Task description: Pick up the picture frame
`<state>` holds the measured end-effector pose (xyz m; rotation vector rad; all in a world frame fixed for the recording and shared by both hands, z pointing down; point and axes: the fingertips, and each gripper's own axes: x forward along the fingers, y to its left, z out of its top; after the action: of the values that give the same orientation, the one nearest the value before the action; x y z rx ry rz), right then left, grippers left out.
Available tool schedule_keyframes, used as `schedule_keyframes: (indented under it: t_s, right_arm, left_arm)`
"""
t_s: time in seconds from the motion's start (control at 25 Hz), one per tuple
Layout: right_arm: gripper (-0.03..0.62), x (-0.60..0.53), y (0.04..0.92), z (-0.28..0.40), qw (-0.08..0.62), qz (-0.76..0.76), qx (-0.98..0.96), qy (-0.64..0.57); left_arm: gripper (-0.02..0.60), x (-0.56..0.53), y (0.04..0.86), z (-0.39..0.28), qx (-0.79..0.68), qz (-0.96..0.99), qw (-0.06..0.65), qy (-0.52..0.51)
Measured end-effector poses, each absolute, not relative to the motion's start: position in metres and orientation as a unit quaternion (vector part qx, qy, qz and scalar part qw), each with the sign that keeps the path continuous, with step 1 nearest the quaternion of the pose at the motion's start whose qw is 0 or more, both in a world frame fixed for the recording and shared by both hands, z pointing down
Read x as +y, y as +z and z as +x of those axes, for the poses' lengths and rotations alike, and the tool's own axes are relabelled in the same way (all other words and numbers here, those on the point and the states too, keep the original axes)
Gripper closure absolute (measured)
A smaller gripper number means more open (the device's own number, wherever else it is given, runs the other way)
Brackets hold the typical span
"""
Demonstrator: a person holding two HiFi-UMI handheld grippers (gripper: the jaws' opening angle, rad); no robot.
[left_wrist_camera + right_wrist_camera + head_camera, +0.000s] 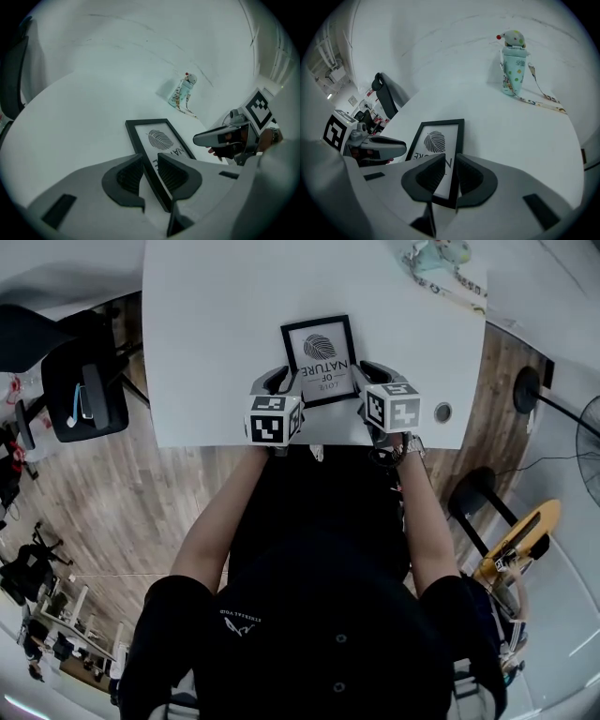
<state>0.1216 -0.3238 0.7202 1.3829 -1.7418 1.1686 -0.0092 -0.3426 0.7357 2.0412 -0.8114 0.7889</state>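
Observation:
The black picture frame [319, 360] with a leaf print lies flat on the white table [216, 334], near its front edge. My left gripper [284, 380] stands at the frame's left side. In the left gripper view the left gripper [150, 161] is open, and the frame [161, 140] has its left border running between the pads with a gap beside it. My right gripper [368, 374] stands at the frame's right side. In the right gripper view the right gripper [451, 164] is open astride the right border of the frame [436, 140]. Both point steeply down.
A mint-green toy pouch [436, 254] with a printed strap lies at the table's far right corner. A round cable hole [442, 412] sits in the table just right of my right gripper. A black office chair [84, 395] stands left of the table, a floor fan [591, 427] to the right.

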Motion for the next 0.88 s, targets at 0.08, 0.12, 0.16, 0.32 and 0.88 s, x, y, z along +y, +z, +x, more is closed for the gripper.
schedule_keyframes:
  t_s: [0.08,0.12,0.16,0.32,0.88]
  right_arm:
    - [0.506,-0.323,0.726,0.122,0.314,0.520,-0.655,0.449]
    - [0.497,-0.322,0.729,0.122,0.316,0.518,-0.654,0.452]
    - [0.492,-0.322,0.731,0.122,0.318,0.516,-0.653,0.454]
    - [0.464,-0.322,0.741,0.121,0.329,0.512,-0.647,0.459]
    - [0.491,-0.323,0.767,0.122,0.336,0.513,-0.629,0.477]
  left_arm:
    - [0.491,-0.340,0.740,-0.005,-0.317,0.798,0.407,0.313]
    - [0.487,-0.339,0.742,-0.004,-0.318,0.792,0.419,0.310]
    - [0.479,-0.339,0.744,-0.004,-0.322,0.786,0.430,0.307]
    - [0.460,-0.341,0.749,-0.008,-0.344,0.770,0.438,0.313]
    - [0.457,-0.345,0.767,-0.010,-0.407,0.732,0.434,0.332]
